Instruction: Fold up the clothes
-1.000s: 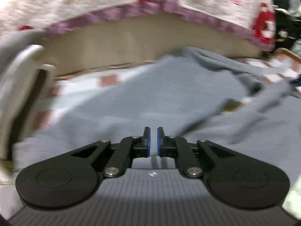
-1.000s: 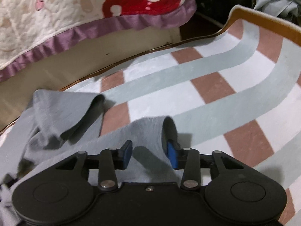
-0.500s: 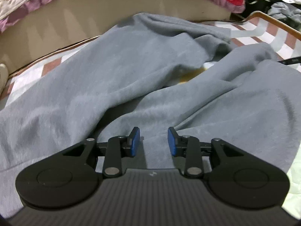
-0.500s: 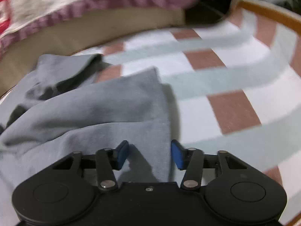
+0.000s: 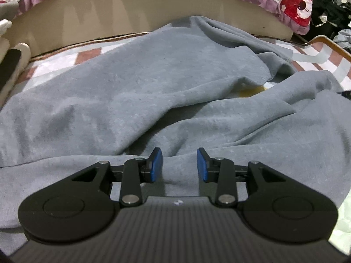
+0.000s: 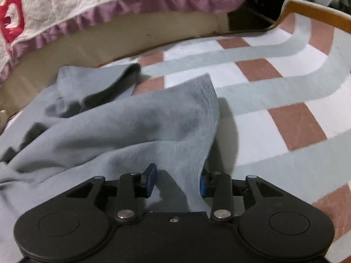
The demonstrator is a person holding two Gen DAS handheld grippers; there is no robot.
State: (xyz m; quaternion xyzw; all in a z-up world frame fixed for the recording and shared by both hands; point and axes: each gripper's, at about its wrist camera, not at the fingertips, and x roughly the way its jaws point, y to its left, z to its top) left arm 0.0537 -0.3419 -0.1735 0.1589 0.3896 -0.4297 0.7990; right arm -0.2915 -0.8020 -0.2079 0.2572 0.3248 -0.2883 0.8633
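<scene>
A grey garment (image 5: 153,83) lies rumpled on a checked rug (image 6: 274,92), with a yellow patch (image 5: 252,92) showing under one fold. My left gripper (image 5: 179,164) hovers low over a flat part of the cloth near its front edge. Its blue pads (image 5: 156,164) stand apart, with cloth under them and none pinched between them. In the right wrist view my right gripper (image 6: 176,180) is at the garment's (image 6: 131,120) right edge. Its jaws are closing around a raised fold of that edge (image 6: 193,164). The fold leans on the right pad and a gap remains at the left pad.
A bed base (image 5: 131,15) with a frilled quilt (image 6: 65,17) runs along the far side. The rug's raised brown border (image 6: 318,13) curls up at the back right. Dark clutter (image 5: 326,6) sits beyond it. A white and black object (image 5: 13,65) stands at the far left.
My left gripper opened and sank closer to the cloth. My right gripper slid onto the garment's right edge, which now rises between its jaws.
</scene>
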